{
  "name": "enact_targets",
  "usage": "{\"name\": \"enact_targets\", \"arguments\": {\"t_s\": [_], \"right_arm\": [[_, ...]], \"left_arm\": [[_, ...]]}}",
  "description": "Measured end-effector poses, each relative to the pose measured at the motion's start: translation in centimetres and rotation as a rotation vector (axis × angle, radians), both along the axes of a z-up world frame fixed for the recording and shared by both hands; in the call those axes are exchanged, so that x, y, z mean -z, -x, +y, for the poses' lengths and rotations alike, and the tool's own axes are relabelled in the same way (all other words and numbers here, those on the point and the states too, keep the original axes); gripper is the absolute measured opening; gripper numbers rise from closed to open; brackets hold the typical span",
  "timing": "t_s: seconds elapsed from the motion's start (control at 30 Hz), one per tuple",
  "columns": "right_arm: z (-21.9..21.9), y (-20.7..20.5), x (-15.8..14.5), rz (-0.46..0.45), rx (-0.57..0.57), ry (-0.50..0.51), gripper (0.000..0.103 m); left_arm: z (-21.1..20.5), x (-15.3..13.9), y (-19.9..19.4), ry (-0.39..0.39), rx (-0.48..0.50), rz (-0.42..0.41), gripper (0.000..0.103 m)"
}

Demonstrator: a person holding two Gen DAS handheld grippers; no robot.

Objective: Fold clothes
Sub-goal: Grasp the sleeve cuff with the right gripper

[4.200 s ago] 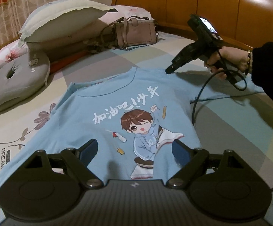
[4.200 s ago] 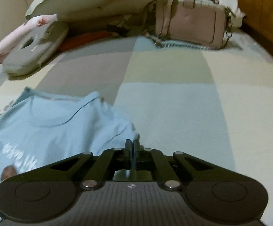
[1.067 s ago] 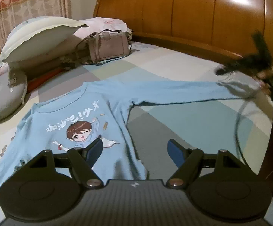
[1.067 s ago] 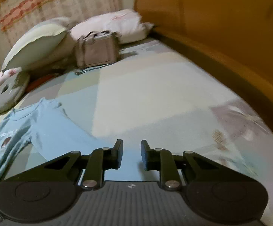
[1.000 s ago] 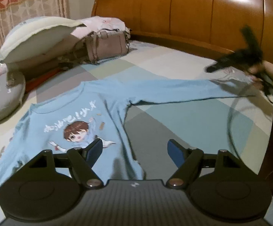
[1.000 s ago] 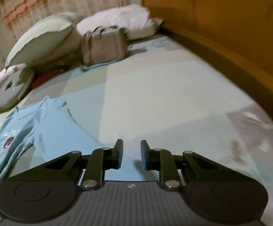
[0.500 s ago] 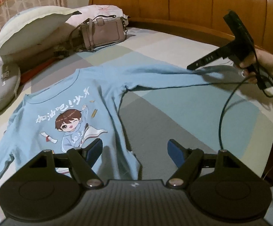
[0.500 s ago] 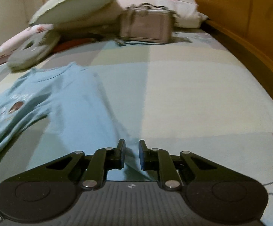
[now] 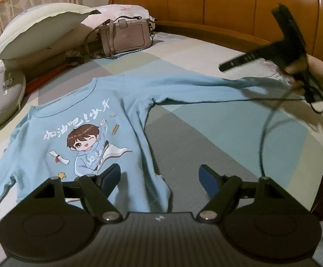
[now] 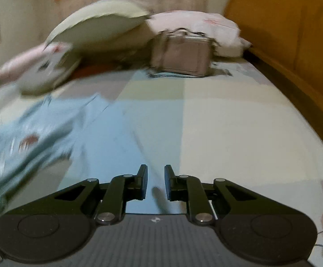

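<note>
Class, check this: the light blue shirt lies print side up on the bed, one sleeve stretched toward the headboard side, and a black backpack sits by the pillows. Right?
One error: it is no black backpack. The left wrist view shows a pinkish-beige handbag by the pillows. The shirt and stretched sleeve are as stated.

We note a pink handbag [image 9: 125, 36] lying against the pillows [image 9: 39, 29] near the wooden headboard [image 9: 228, 2]; a grey cushion [image 9: 1, 98] sits nearby (patchwork bedsheet [image 9: 206, 66] beneath everything).
</note>
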State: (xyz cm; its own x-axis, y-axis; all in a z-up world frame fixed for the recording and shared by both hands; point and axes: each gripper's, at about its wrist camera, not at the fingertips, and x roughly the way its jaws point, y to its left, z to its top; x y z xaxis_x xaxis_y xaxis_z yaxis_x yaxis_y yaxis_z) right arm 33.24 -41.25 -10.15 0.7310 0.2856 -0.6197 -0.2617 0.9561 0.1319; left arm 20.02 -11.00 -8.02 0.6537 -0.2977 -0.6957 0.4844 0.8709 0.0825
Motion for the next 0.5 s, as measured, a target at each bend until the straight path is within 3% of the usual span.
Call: {"name": "enact_targets", "arguments": {"t_s": [0.17, 0.3, 0.43, 0.5], "right_arm": [[1.5, -3.2, 1.8, 0.039, 0.001, 0.008, 0.02], [4.5, -3.4, 3.5, 0.048, -0.051, 0.069, 0.02], [6.6, -2.0, 4.1, -0.016, -0.089, 0.197, 0.02], [6.3, -2.1, 3.6, -0.017, -0.087, 0.189, 0.023]], "left_arm": [[0.1, 0.4, -0.3, -0.003, 0.0, 0.005, 0.078], [0.6, 0.6, -0.5, 0.001, -0.007, 0.009, 0.079], [1.2, 0.9, -0.7, 0.009, -0.013, 0.015, 0.079], [1.3, 1.0, -0.7, 0.016, -0.013, 0.016, 0.079]]}}
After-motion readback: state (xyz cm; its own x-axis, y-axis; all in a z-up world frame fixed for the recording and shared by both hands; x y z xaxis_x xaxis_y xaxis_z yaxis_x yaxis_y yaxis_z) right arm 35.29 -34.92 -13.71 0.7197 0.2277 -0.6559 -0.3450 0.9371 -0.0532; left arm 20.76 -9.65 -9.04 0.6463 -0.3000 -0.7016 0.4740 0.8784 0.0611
